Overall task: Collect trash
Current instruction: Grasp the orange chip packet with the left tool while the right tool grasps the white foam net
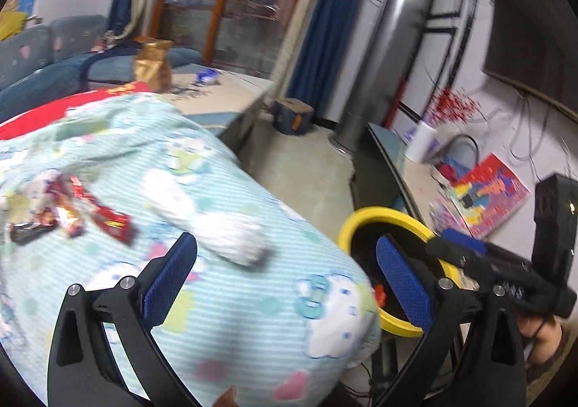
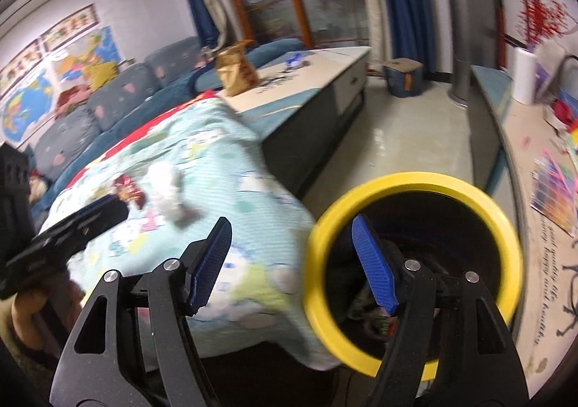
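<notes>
Blue pads of the left hand-held gripper stand spread wide with nothing between them, over a cartoon-print blanket. The right hand-held gripper is spread too, empty, above one yellow-rimmed bin. Several red wrappers and one white tissue wad lie on the blanket, blurred; their printing is unreadable.

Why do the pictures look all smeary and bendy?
Left wrist view: the wrappers and white tissue on the blanket smear with motion blur. Right wrist view: the yellow bin rim blurs too, and the fisheye lens curves the room's edges.
</notes>
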### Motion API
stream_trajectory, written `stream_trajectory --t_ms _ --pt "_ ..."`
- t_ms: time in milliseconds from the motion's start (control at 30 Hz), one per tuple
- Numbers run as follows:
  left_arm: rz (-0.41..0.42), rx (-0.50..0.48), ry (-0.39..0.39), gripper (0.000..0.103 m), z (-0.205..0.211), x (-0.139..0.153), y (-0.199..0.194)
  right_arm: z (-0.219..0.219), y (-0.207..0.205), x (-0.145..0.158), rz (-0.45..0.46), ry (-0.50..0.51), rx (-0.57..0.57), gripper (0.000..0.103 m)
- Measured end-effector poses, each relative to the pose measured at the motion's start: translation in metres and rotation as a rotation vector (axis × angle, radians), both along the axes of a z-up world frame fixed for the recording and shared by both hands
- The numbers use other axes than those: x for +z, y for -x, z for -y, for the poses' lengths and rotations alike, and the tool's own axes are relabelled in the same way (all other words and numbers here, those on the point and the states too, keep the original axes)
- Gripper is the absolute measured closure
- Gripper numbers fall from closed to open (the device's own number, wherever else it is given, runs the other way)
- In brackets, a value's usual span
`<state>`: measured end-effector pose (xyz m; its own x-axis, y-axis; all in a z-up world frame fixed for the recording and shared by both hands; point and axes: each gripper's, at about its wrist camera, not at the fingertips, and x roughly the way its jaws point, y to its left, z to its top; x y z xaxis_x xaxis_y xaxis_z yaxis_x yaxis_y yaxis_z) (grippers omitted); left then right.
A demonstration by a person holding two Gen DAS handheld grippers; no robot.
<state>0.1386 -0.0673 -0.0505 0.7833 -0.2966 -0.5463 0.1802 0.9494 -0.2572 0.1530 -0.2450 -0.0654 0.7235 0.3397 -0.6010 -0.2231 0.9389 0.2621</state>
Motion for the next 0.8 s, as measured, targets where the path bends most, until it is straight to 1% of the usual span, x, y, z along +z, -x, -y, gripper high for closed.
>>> stream_trajectory --t_ms 167,400,500,567,600,700,800 --pt "0.015 0.075 0.000 0.007 -0.033 0.007 0.001 -0.041 0.000 0.003 0.011 -0.007 0.082 0.042" --pt "0.019 0.149 -0.004 0.007 -0.071 0.008 0.002 -0.083 -0.002 0.002 0.007 -0.027 0.160 0.042" --pt "0.024 0.185 -0.014 0.007 -0.086 0.008 0.001 -0.098 -0.005 0.000 0.005 -0.020 0.188 0.041" --pt "0.025 0.213 -0.023 0.007 -0.099 0.008 -0.001 -0.107 -0.008 0.000 0.003 -0.013 0.210 0.036" --pt "0.023 0.231 -0.022 0.007 -0.107 0.008 -0.002 -0.112 -0.011 0.000 0.002 -0.006 0.221 0.032" --pt "0.015 0.278 -0.018 0.007 -0.130 0.008 -0.007 -0.124 -0.017 -0.001 0.008 0.022 0.243 0.031" --pt "0.003 0.317 -0.014 0.007 -0.150 0.007 -0.014 -0.136 -0.029 -0.006 -0.006 0.047 0.259 0.031"
